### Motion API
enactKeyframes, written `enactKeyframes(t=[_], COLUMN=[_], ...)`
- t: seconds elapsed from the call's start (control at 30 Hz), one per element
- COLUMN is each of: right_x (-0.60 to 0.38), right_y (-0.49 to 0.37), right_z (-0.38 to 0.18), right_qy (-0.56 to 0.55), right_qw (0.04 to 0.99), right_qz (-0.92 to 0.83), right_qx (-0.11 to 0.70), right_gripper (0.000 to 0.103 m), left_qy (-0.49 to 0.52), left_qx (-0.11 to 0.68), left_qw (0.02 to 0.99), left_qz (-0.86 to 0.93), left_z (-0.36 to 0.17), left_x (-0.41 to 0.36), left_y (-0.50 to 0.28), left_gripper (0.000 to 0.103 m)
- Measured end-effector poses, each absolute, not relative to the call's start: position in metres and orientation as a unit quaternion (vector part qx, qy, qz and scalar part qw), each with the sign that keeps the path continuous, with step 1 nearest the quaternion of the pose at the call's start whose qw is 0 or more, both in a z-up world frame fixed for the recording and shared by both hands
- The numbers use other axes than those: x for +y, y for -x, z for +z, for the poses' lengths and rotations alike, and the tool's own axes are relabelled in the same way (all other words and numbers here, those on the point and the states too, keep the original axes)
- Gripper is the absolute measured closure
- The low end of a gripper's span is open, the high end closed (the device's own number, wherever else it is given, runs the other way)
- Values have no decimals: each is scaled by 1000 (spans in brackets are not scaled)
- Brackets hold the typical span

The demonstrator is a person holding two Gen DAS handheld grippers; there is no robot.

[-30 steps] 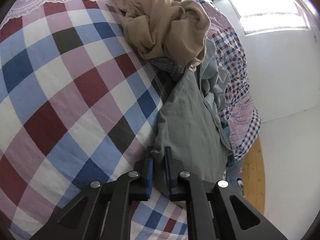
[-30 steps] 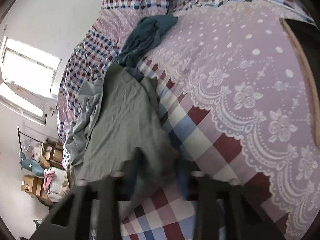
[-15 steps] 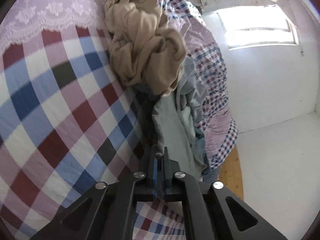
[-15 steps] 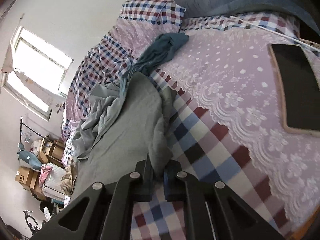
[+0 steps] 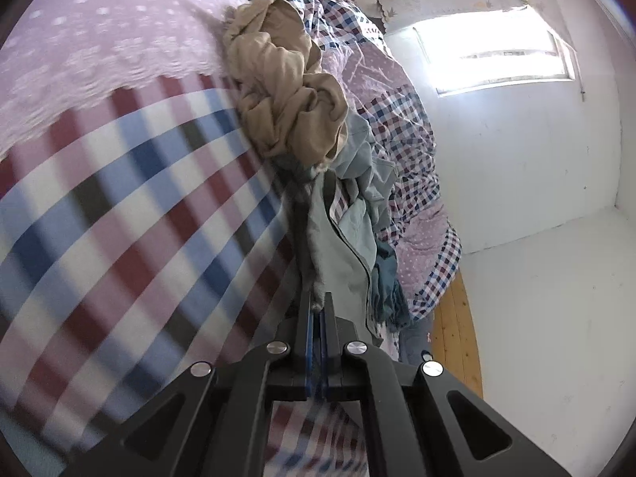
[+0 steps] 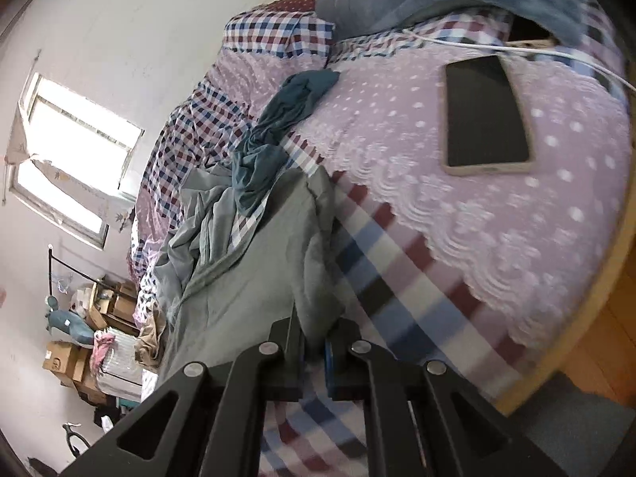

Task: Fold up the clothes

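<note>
Gripping one grey garment between them, both grippers are clamped on its cloth. The left gripper is pinching a thin edge between its blue pads, jaws nearly touching, and the cloth is running away from it as a taut, narrow ridge toward the far pile. The right gripper is closed on a thicker bunch of the same fabric, which is bulging up between the fingers and spreading to the left as a broad, creased sheet. The garment is matte grey-green, wrinkled, with a seam or hem line crossing it (what kind of garment it is I cannot tell). It is lying on the checked bedspread, near the bed's edge, its far end touching a heap of other clothes: a crumpled tan piece on top, a pale blue one beside it and a dark teal one draped farther up the bed. A phone is lying face up on the lilac lace cover to the right, well apart from the garment.
</note>
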State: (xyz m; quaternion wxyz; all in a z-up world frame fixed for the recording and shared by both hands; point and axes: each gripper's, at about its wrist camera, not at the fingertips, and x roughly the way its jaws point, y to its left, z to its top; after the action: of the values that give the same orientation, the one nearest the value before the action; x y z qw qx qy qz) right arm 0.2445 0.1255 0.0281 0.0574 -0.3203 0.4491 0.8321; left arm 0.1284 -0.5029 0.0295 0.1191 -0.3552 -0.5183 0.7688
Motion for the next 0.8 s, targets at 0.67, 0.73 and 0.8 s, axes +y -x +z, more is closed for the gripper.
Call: enactKeyframes(t=[0.67,0.73,0.8], right_x=[140,138,136], right_y=[-279,-271,-257], right_z=[32,35,41], right_qy=[350,350,344], right_qw=[137,124,108], right_qz=[831,841,855], right_qx=[409,393,373], right_gripper=[90,85,76], left_qy=[423,414,407], left_qx=[-441,-448,-448], left_qw=[55,54,49], left_qz=[790,791,794], left_z=[29,30,33], left_x=[-502,-506,-510], left_y=[-198,-201,-198], left_gripper=[78,59,49])
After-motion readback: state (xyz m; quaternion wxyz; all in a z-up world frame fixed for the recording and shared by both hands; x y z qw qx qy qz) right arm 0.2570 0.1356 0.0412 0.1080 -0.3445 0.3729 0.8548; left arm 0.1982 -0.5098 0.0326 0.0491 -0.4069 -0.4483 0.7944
